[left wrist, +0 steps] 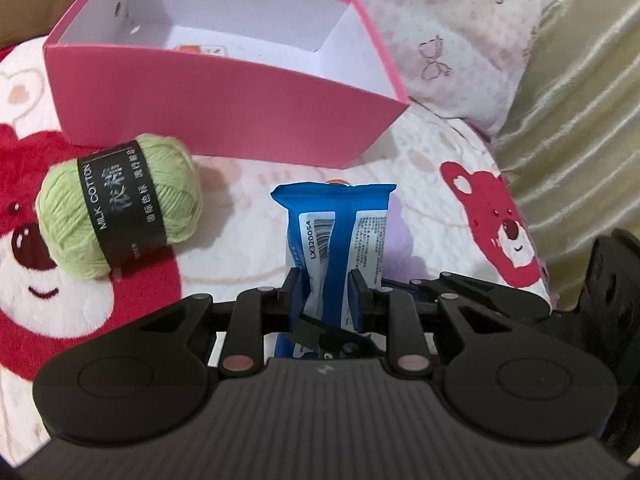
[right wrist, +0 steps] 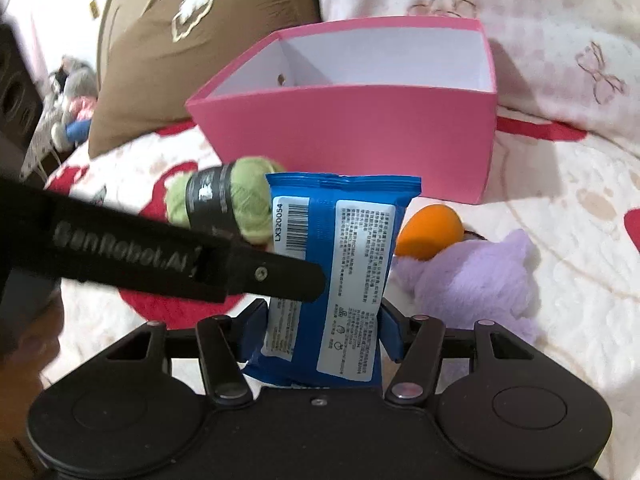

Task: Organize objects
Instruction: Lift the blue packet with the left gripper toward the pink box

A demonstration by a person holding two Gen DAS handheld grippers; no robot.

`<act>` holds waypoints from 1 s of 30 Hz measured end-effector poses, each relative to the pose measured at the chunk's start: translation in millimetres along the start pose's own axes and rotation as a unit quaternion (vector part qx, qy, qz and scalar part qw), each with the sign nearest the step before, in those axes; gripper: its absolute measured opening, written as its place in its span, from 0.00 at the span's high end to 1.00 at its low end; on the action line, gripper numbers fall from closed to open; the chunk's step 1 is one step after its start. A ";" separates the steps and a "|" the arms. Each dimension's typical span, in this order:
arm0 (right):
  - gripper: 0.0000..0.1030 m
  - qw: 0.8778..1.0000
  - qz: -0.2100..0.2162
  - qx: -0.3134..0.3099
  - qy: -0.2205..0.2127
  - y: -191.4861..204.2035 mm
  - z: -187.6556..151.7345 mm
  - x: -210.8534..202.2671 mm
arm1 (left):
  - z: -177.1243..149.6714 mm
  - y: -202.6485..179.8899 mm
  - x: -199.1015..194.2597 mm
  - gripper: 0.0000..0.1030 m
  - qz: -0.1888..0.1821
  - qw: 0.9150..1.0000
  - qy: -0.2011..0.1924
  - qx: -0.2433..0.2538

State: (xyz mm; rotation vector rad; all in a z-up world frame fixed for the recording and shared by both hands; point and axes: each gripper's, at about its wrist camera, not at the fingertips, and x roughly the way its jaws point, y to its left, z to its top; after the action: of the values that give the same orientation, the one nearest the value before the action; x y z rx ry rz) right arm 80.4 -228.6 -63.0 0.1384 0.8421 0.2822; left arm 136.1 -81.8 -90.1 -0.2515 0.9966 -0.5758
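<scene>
A blue snack packet (left wrist: 338,220) with white printed labels stands upright, lifted off the bear-print blanket. My left gripper (left wrist: 327,292) is shut on the fin down its back. In the right wrist view that gripper's black finger (right wrist: 260,272) reaches in from the left onto the packet (right wrist: 340,264). My right gripper (right wrist: 326,326) has both pads against the packet's two sides. Beyond it stands an open pink box (left wrist: 224,120) (right wrist: 348,136). A green ball of yarn (left wrist: 120,204) (right wrist: 240,200) with a black band lies to the left in front of the box.
An orange ball (right wrist: 432,236) and a purple plush toy (right wrist: 472,280) lie right of the packet. A small orange-and-white item (left wrist: 196,49) sits in the box. A brown cushion (right wrist: 192,40) is behind on the left, a floral pillow (left wrist: 440,40) behind on the right.
</scene>
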 end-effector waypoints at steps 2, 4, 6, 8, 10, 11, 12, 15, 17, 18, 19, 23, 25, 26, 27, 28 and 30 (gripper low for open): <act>0.39 1.000 0.010 0.022 0.004 -4.7 2.2 -2.4 | -1.2 1.6 -2.5 0.79 -0.004 1.000 0.001 -0.003; 0.39 0.999 0.019 0.035 0.003 -7.1 3.3 -3.9 | -1.0 3.4 -4.2 0.79 -0.005 1.000 0.001 -0.007; 0.39 0.999 0.021 0.033 0.000 -4.4 4.0 -6.1 | -0.1 3.1 -5.4 0.79 -0.007 1.000 0.003 -0.009; 0.39 1.000 0.017 0.018 -0.005 0.4 2.8 -9.7 | 0.6 1.8 -8.9 0.79 -0.011 1.000 0.003 -0.007; 0.39 1.000 0.013 0.008 -0.007 4.0 3.1 -11.9 | 1.8 -0.3 -13.1 0.79 -0.010 1.000 -0.001 -0.001; 0.39 1.000 0.015 0.008 -0.008 4.7 3.6 -13.4 | 2.6 -1.3 -15.9 0.78 -0.011 1.000 -0.003 0.000; 0.39 1.000 0.018 0.010 -0.011 4.6 5.7 -14.5 | 3.2 -1.4 -18.3 0.78 -0.014 1.000 -0.004 0.001; 0.39 0.999 0.014 0.005 -0.029 6.0 6.3 -25.7 | 3.4 -3.0 -25.8 0.78 -0.030 1.000 -0.002 -0.001; 0.39 0.999 0.009 -0.002 -0.039 9.2 5.0 -33.2 | 2.7 -7.0 -30.7 0.78 -0.033 0.999 -0.003 0.007; 0.39 0.999 0.012 0.004 -0.042 8.8 4.2 -36.3 | 2.1 -8.7 -32.7 0.78 -0.032 0.999 -0.003 0.011; 0.39 0.999 0.017 0.015 -0.043 7.7 3.5 -38.3 | 1.5 -10.3 -34.8 0.78 -0.032 0.999 -0.003 0.015; 0.39 0.998 0.019 0.026 -0.048 8.9 1.0 -45.2 | 0.2 -15.3 -41.2 0.77 -0.033 0.999 -0.004 0.023; 0.39 0.998 0.016 0.025 -0.052 11.7 0.2 -48.5 | 0.0 -18.9 -45.7 0.77 -0.031 0.999 -0.004 0.031; 0.39 0.998 0.017 0.030 -0.053 12.3 -0.5 -50.3 | -0.2 -20.1 -47.5 0.77 -0.030 0.999 -0.003 0.034; 0.39 0.998 0.019 0.036 -0.053 12.6 -1.1 -51.7 | -0.7 -21.6 -49.9 0.77 -0.030 0.999 -0.002 0.037; 0.39 0.998 0.021 0.042 -0.053 13.3 -1.8 -53.6 | -1.2 -22.9 -51.9 0.77 -0.029 0.999 0.000 0.038; 0.39 0.998 0.019 0.043 -0.051 16.8 -3.3 -58.5 | -1.3 -25.0 -56.3 0.77 -0.028 0.999 0.012 0.033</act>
State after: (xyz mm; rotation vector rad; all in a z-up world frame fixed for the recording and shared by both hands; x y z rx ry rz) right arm 37.8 -230.0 -19.5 0.2462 0.7517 0.2720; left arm 103.5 -70.7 -39.1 -0.2142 0.9935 -0.6625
